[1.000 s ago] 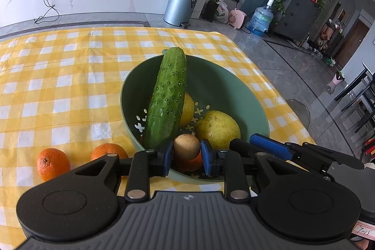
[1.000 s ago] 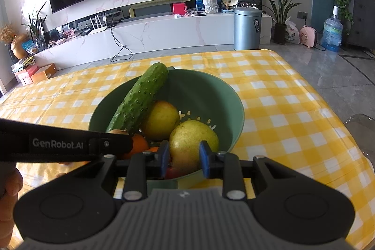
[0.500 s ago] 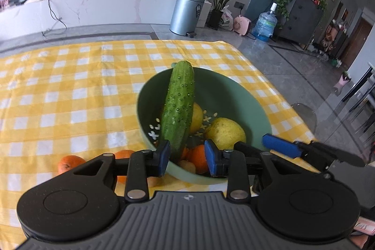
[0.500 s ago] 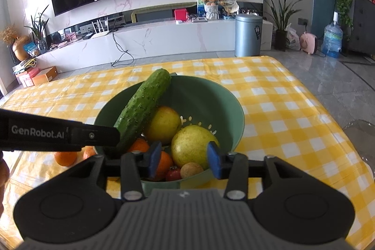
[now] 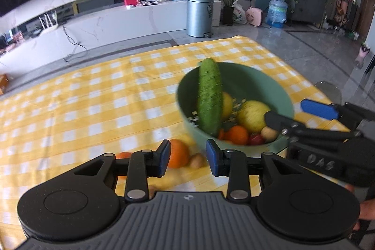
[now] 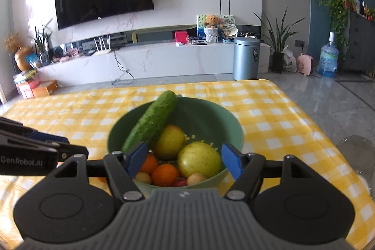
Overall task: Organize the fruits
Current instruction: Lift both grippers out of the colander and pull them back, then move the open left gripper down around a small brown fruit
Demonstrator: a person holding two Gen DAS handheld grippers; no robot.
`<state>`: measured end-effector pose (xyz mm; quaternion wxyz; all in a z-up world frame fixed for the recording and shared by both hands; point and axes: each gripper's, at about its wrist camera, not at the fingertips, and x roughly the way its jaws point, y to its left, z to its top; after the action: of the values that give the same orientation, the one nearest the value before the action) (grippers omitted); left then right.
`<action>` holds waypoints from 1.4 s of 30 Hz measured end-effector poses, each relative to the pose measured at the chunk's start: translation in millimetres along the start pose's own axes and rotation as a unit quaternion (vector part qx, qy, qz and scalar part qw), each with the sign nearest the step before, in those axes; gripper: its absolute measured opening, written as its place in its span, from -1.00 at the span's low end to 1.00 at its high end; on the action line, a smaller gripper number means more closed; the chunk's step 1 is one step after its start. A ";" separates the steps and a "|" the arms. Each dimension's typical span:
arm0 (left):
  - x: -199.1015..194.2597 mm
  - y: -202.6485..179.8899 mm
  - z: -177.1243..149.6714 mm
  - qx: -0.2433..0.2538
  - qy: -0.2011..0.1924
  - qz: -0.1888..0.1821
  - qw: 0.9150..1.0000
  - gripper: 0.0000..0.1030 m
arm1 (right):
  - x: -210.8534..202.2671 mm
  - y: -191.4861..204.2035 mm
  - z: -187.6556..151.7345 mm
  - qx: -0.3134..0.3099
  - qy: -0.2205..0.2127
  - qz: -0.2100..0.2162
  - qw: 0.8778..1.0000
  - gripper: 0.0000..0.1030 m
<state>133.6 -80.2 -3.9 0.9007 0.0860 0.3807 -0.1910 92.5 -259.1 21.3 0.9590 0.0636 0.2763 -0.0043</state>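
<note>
Fruit is mostly in the green bowl [image 6: 236, 132] mid-bench; leftovers sit on the bench's yellow check cloth [image 5: 93, 109] left of it: an orange [image 5: 179, 152] with a small tan fruit [image 5: 196, 161] just beside it, and another orange piece half hidden behind the left claw [image 5: 187, 158]. That claw hangs over the strays, jaws just been opening, narrow gap, nothing between them; likely lining up for the next pick. Bowl holds a cucumber [image 6: 152, 123] propped on the far rim, too long to lie flat, plus a yellow fruit [image 6: 170, 141], a pear-like one [image 6: 199, 162], oranges [image 6: 164, 175], small tan and red ones at the front. Right claw [image 6: 184, 162] hovers at the bowl's near rim, jaws just been opening wide, empty.
</note>
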 end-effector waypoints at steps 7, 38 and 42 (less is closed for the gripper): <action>-16.4 19.2 -8.0 0.015 0.009 0.032 0.999 -0.20 | -10.8 18.9 -7.3 0.021 -0.005 0.035 0.999 0.33; 5.5 112.8 -43.7 -0.113 0.013 -0.001 0.993 -0.15 | 34.6 109.1 -41.2 -0.080 0.092 0.098 0.988 -0.02; 14.2 116.9 -48.8 -0.118 0.019 -0.004 0.993 -0.15 | 44.7 114.9 -43.7 -0.085 0.107 0.098 0.986 -0.06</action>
<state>158.7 37.2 -47.0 0.8964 -0.0195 0.4177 -0.1470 112.3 -138.5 -25.3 0.9215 0.0084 0.3692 0.1199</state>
